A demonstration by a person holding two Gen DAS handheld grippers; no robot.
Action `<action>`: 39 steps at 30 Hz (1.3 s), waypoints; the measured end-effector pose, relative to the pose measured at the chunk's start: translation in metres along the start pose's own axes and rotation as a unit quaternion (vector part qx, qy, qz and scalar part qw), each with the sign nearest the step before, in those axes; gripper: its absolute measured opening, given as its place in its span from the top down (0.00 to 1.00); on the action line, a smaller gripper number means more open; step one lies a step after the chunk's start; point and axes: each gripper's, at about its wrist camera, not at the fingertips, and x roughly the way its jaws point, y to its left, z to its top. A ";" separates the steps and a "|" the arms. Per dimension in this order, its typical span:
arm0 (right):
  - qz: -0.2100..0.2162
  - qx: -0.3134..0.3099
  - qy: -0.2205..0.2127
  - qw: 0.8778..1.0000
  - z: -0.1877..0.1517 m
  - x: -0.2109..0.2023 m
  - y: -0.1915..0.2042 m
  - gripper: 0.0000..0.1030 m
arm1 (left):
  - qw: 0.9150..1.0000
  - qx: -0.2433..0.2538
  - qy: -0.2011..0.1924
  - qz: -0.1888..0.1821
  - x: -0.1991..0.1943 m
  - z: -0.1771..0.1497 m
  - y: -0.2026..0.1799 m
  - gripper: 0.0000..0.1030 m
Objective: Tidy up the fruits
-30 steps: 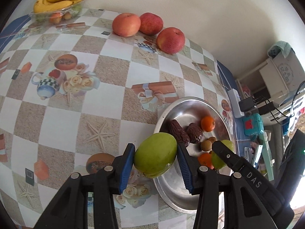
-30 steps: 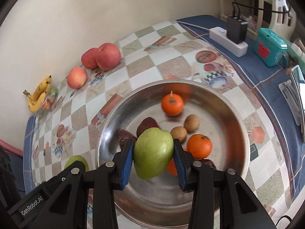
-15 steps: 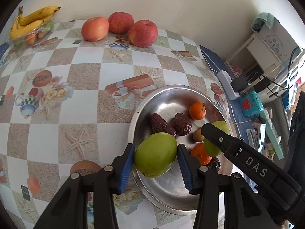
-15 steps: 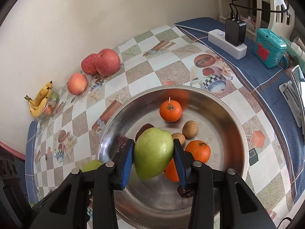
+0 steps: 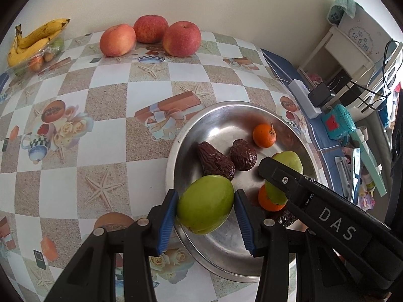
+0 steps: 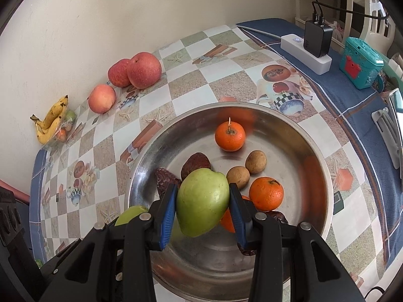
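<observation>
My left gripper (image 5: 205, 207) is shut on a green mango (image 5: 205, 205), held above the near left part of the steel bowl (image 5: 176, 156). My right gripper (image 6: 202, 202) is shut on a second green mango (image 6: 202, 201) above the bowl's (image 6: 320, 176) near side; that mango also shows in the left wrist view (image 5: 289, 161). In the bowl lie tangerines (image 6: 229, 136), two brown dates (image 5: 214, 159) and two small brown fruits (image 6: 255, 161). The left gripper's mango shows at the right wrist view's lower left (image 6: 129, 214).
Three red apples (image 5: 181, 39) sit by the wall. Bananas (image 5: 35, 40) lie in a clear tray at the far left. A white power strip with a black charger (image 6: 306, 54) and a teal box (image 6: 360, 63) are on the blue cloth at the right.
My left gripper has carried its mango to the right, from over the tablecloth to above the bowl's left part. My right gripper has stayed over the bowl with its mango.
</observation>
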 end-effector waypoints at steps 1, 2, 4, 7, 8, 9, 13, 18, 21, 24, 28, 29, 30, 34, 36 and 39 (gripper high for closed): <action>0.000 -0.001 0.001 1.000 0.000 0.000 0.000 0.59 | 1.000 -0.001 0.001 0.001 0.000 0.000 0.000 0.53; 0.001 -0.002 0.002 1.000 0.000 0.001 0.000 0.59 | 1.000 -0.001 0.002 0.001 0.001 0.000 0.000 0.52; 0.000 -0.004 0.004 1.000 -0.001 0.001 0.001 0.59 | 1.000 0.000 0.004 0.003 0.002 0.000 0.000 0.52; -0.001 -0.006 0.005 1.000 -0.001 0.002 0.002 0.58 | 1.000 0.006 0.005 0.009 0.002 0.000 -0.001 0.51; -0.002 -0.007 0.005 1.000 0.000 0.002 0.002 0.58 | 1.000 0.006 0.003 0.009 0.001 0.000 -0.001 0.48; -0.004 -0.007 0.004 1.000 0.000 0.002 0.002 0.58 | 1.000 0.006 0.002 0.008 0.000 0.000 -0.002 0.47; -0.006 -0.006 0.005 1.000 0.000 0.002 0.001 0.58 | 1.000 0.007 -0.004 0.009 -0.003 0.001 -0.002 0.45; -0.005 -0.006 0.008 1.000 0.000 0.003 0.000 0.58 | 1.000 0.003 -0.003 0.010 -0.003 0.000 -0.001 0.45; -0.002 -0.006 -0.001 1.000 0.001 -0.001 0.001 0.58 | 1.000 -0.002 -0.002 0.012 -0.004 0.001 0.001 0.45; 0.000 -0.008 -0.007 1.000 0.002 -0.004 0.002 0.58 | 1.000 -0.009 -0.003 0.012 -0.005 0.002 0.004 0.45; 0.001 -0.010 -0.006 1.000 0.002 -0.004 0.003 0.58 | 1.000 -0.016 -0.004 0.016 -0.007 0.003 0.007 0.45; 0.001 -0.010 -0.007 1.000 0.002 -0.004 0.003 0.58 | 1.000 -0.019 -0.003 0.020 -0.007 0.003 0.009 0.45; 0.001 -0.011 -0.007 1.000 0.002 -0.005 0.003 0.58 | 0.999 -0.022 -0.001 0.026 -0.007 0.003 0.011 0.45; 0.000 -0.006 -0.010 1.000 0.003 -0.006 0.001 0.59 | 0.996 -0.055 0.008 0.064 -0.008 0.003 0.032 0.42; -0.001 -0.004 -0.009 1.000 0.003 -0.006 0.000 0.59 | 0.994 -0.073 0.008 0.085 -0.010 0.004 0.044 0.38; -0.002 -0.007 -0.007 1.000 0.002 -0.004 0.001 0.59 | 0.988 -0.089 0.001 0.126 -0.015 0.005 0.060 0.27</action>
